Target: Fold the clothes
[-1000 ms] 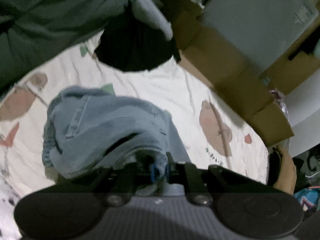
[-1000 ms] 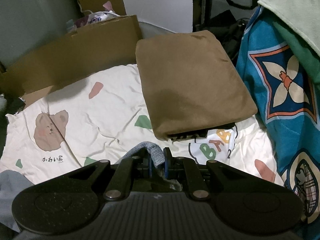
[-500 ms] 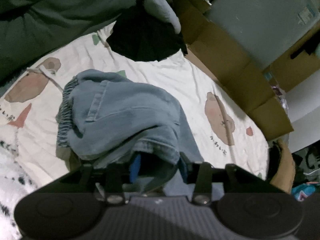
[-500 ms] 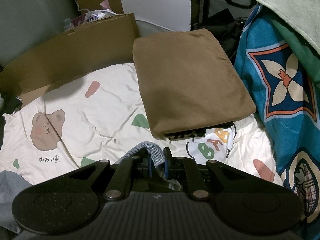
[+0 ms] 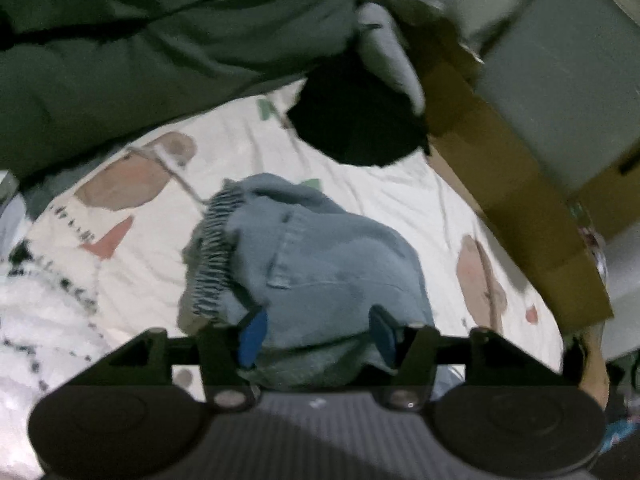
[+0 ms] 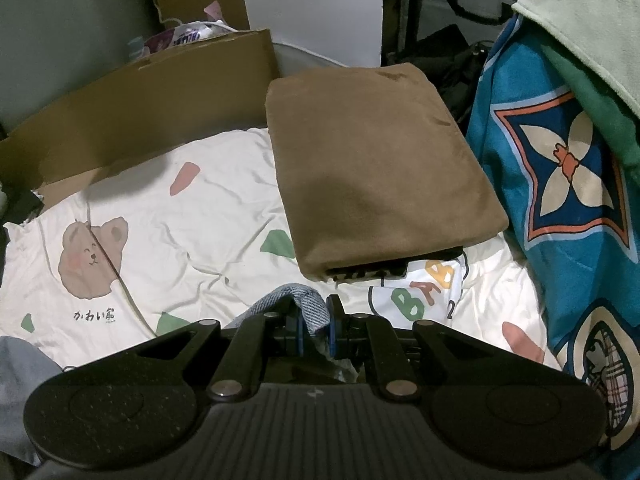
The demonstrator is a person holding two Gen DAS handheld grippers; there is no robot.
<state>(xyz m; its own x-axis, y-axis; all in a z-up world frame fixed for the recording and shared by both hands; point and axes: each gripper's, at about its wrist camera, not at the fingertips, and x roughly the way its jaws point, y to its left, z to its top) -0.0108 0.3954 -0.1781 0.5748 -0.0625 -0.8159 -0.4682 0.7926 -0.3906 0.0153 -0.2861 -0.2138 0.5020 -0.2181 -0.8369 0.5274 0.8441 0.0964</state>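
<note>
Light blue denim jeans (image 5: 320, 264) lie bunched on the cream bear-print sheet (image 5: 380, 200), elastic waistband to the left and a back pocket facing up. My left gripper (image 5: 316, 334) stands over their near edge. Its jaws are opening, and the denim lies loose between the blue pads (image 5: 252, 336), which do not press on it. In the right wrist view my right gripper (image 6: 314, 326) is shut on a fold of the same denim (image 6: 296, 300), held low over the sheet (image 6: 180, 220).
A folded brown blanket (image 6: 376, 176) lies on the sheet ahead of the right gripper. A blue patterned quilt (image 6: 560, 180) hangs at the right. Cardboard (image 6: 140, 108) lines the far edge. A black garment (image 5: 356, 124) and a dark green duvet (image 5: 140, 40) lie beyond the jeans.
The left gripper's jaws have spread from shut on the denim to wide apart, letting the fabric go, and the jeans have slid toward the picture's middle. The right gripper has kept still.
</note>
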